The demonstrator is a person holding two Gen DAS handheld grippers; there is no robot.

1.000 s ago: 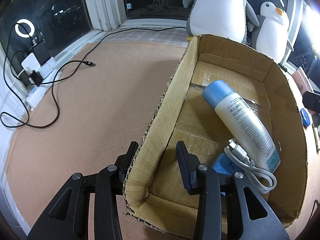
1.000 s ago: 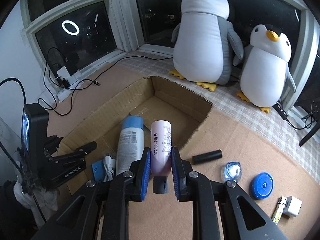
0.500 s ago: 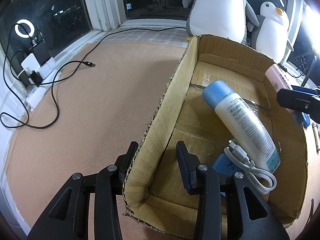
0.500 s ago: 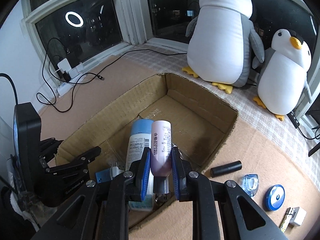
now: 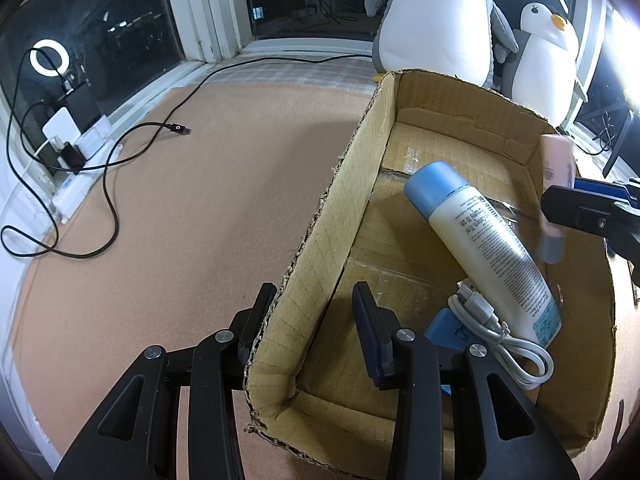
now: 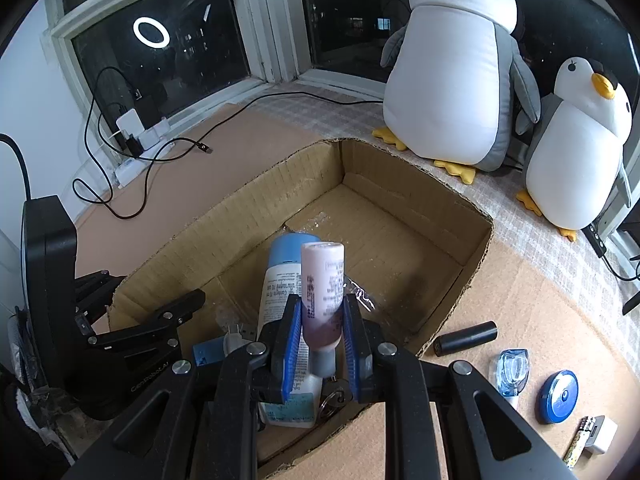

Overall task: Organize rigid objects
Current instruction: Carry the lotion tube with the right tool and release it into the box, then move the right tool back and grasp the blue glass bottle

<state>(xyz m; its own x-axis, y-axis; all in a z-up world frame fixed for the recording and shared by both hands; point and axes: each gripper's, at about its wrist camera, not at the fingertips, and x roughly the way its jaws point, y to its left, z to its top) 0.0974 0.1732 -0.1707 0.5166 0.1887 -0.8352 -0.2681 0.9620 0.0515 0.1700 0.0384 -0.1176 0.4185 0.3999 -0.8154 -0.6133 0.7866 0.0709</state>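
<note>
Blue-padded fingers of the right gripper (image 6: 319, 334) are clamped on a small pink plastic bottle with a grey cap (image 6: 322, 292), held cap-down above the near end of the open brown cardboard box (image 6: 478, 236). Black fingers of the left gripper (image 5: 314, 318) straddle the box's side wall close to its near corner and pinch it, steadying the box on the tan cork-like counter (image 5: 180, 208).

Inside the box, a large white spray bottle with a blue cap (image 5: 484, 244) lies along the floor, with a coiled white USB cable (image 5: 500, 332) and a small blue block (image 5: 444, 326) at its base. On the counter beyond the box's right side lie a black cylinder (image 6: 466, 338), a clear blue-tinted case (image 6: 513, 368), a round blue disc (image 6: 559, 396) and a small white charger (image 6: 599, 434).

To place it well, I would lower the pink bottle into the bare floor beside the spray bottle, tilt it flat, clear the cable, then release while the left hand keeps the wall pinned.
</note>
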